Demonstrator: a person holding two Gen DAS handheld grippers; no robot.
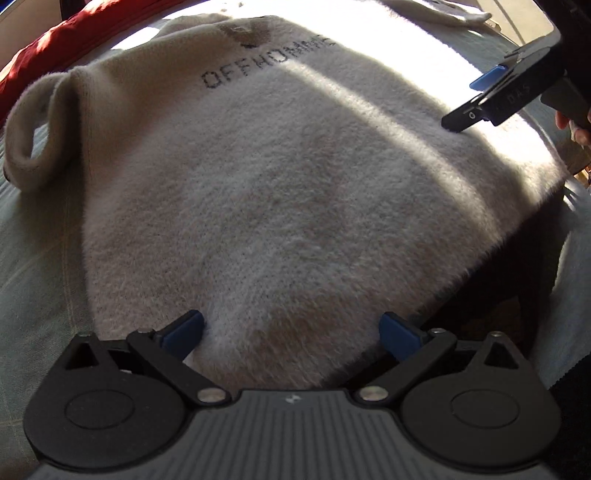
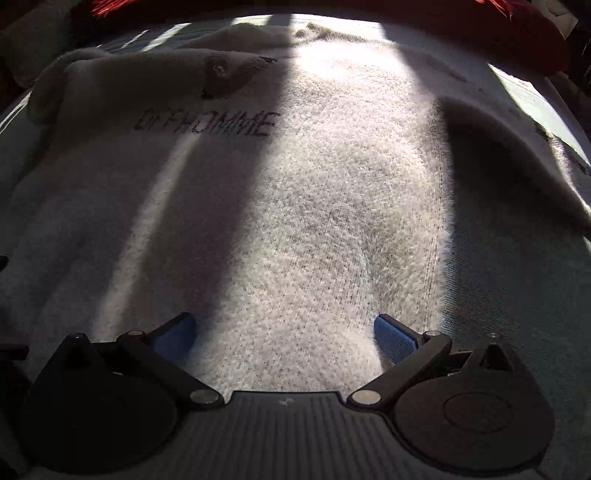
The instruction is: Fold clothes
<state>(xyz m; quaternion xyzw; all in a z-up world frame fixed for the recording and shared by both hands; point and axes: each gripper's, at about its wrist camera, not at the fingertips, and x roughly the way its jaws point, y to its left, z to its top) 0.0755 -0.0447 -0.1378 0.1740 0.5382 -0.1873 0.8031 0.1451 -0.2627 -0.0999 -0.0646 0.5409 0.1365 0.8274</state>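
A fuzzy cream sweater [image 1: 266,184] with dark "OFFHOMME" lettering lies spread on a pale green-grey cover [image 1: 33,258]. One sleeve cuff [image 1: 37,136] loops at its left edge. My left gripper [image 1: 291,332] is open, its blue pads wide apart just over the sweater's near edge. My right gripper [image 1: 476,103] shows at the upper right of the left wrist view, low over the sweater's right side. In the right wrist view the right gripper [image 2: 284,334] is open over the sweater [image 2: 295,221], pads wide apart, holding nothing.
A red fabric [image 1: 40,51] lies along the far left edge of the cover; it also shows across the top of the right wrist view [image 2: 517,33]. Bare cover [image 2: 517,295] lies right of the sweater. Strong sunlight and shadow bands cross the sweater.
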